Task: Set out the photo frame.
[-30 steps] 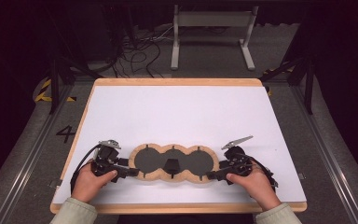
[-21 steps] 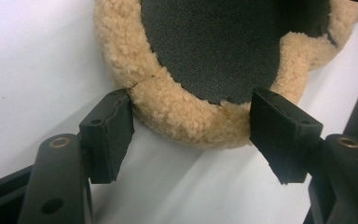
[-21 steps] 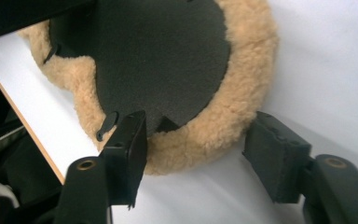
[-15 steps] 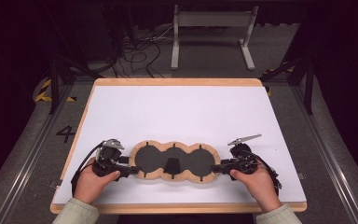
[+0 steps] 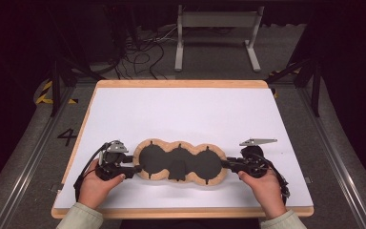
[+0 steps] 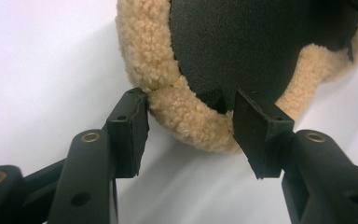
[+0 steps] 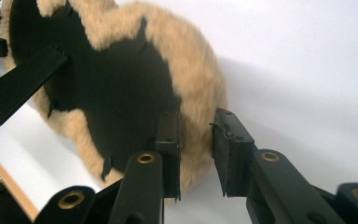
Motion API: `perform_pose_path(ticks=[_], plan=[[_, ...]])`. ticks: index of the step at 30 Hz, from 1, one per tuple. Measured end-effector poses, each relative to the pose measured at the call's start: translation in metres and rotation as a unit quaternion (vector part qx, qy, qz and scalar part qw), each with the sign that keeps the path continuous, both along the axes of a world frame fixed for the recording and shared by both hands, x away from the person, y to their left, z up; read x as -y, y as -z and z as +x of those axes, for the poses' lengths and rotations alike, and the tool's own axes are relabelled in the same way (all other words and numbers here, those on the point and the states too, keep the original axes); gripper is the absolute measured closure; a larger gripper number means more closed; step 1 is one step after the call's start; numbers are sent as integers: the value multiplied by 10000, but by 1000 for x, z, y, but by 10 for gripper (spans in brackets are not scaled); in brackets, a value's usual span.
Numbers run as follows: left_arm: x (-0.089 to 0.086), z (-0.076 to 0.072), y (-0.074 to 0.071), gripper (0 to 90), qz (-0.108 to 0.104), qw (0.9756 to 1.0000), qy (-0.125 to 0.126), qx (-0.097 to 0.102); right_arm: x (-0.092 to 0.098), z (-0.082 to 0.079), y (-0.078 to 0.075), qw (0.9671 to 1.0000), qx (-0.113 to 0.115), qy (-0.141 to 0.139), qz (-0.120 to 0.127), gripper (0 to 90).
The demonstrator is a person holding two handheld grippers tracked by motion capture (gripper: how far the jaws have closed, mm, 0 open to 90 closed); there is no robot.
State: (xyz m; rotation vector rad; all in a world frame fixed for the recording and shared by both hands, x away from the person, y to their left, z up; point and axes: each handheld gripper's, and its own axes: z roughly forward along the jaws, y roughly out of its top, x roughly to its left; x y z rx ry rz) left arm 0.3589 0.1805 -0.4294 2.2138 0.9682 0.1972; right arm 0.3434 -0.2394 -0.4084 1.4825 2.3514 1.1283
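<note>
A long three-lobed pad with a tan fleece rim and black centre lies flat on the white table, near its front edge. My left gripper is at the pad's left end. In the left gripper view the left gripper has the fleece rim between its jaws, which have just been closing; the pads stand at the fleece without squeezing it. My right gripper is at the pad's right end. The right gripper has also been closing and pinches the fleece rim there.
The table has a wooden border. Behind it stand a grey metal frame and loose cables on the floor. Rails run along both sides of the table.
Both pairs of jaws have narrowed onto the ends of the pad, the right pair far more. The hands and the pad have stayed in place.
</note>
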Motion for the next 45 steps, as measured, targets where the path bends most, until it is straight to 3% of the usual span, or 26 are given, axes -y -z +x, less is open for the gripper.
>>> perform_pose_path(ticks=[3,6,9,14,20,25,41,45], plan=[[0,-1,-1,471,-8,10000,21,82,-2,-2,-2,9997,195,16,-129,758],[-2,-3,-1,472,-18,9998,72,160,-3,-4,-2,9995,248,-14,-177,758],[-1,-8,2,472,133,9996,120,213,-3,-7,-4,9993,342,-95,-155,763],[-5,-20,2,500,224,9981,208,528,-1,-19,-7,9979,562,-300,-136,763],[-12,-31,-1,537,91,9982,316,511,2,-30,-12,9955,719,-610,-40,758],[-17,-37,-2,539,14,9982,428,428,6,-36,-17,9940,674,-863,46,734],[-25,-57,-4,542,-116,9969,626,465,8,-60,-27,9863,565,-1547,14,724],[-28,-60,-4,544,-176,9964,697,446,7,-68,-30,9828,504,-1777,-54,668]])
